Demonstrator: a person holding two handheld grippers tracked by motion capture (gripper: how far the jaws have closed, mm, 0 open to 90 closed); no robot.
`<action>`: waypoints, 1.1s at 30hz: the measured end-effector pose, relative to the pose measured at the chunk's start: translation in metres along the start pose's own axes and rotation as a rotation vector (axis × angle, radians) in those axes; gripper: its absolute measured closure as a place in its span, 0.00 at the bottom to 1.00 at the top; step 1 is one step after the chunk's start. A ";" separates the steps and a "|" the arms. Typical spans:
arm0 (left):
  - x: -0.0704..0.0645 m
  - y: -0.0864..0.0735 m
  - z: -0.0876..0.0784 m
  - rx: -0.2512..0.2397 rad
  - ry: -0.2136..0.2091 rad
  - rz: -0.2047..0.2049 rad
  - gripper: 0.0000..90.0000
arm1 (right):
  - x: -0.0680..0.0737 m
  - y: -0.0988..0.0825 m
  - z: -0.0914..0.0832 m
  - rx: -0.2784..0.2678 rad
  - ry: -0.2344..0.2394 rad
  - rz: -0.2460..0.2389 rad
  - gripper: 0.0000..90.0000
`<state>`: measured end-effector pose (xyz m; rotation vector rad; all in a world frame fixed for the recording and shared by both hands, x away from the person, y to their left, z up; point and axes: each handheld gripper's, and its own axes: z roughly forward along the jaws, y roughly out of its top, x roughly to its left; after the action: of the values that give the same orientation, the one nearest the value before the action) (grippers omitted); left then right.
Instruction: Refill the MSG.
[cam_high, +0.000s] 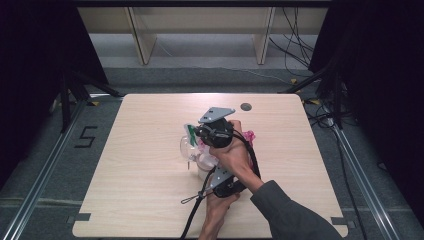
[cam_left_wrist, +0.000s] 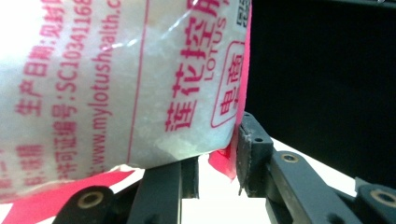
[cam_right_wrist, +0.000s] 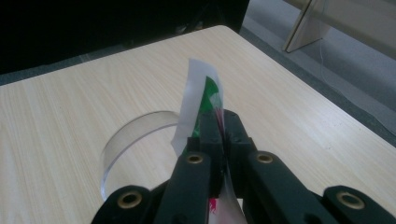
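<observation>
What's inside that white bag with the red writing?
Through the thin plastic of the bag, a white, grainy, lumpy filling shows, like sugar or salt. What exactly it is, I cannot tell. The left fingers cover its lower edge.

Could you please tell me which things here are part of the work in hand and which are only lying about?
In the work:
bag of white powder, held by left gripper
bag's top edge, pinched by right gripper
clear cup

Lying about:
table
floor cables

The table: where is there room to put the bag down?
The table is bare wood along its left edge, its right edge and its near left corner. The middle is crowded: the bag, a clear cup and both tongs.
</observation>
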<state>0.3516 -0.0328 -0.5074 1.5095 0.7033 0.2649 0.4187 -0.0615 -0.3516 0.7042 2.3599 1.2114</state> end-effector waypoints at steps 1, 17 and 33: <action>0.000 0.000 -0.001 0.007 -0.002 0.001 0.80 | -0.001 0.000 -0.001 0.009 0.008 -0.001 1.00; 0.007 -0.004 -0.001 0.101 0.016 -0.017 0.73 | -0.012 -0.006 -0.015 -0.057 0.015 0.078 1.00; 0.009 -0.005 -0.004 0.177 0.064 -0.029 0.55 | -0.028 -0.034 -0.047 -0.223 0.072 0.196 1.00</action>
<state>0.3544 -0.0248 -0.5143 1.6637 0.8161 0.2346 0.4067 -0.1244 -0.3506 0.8431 2.2052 1.5787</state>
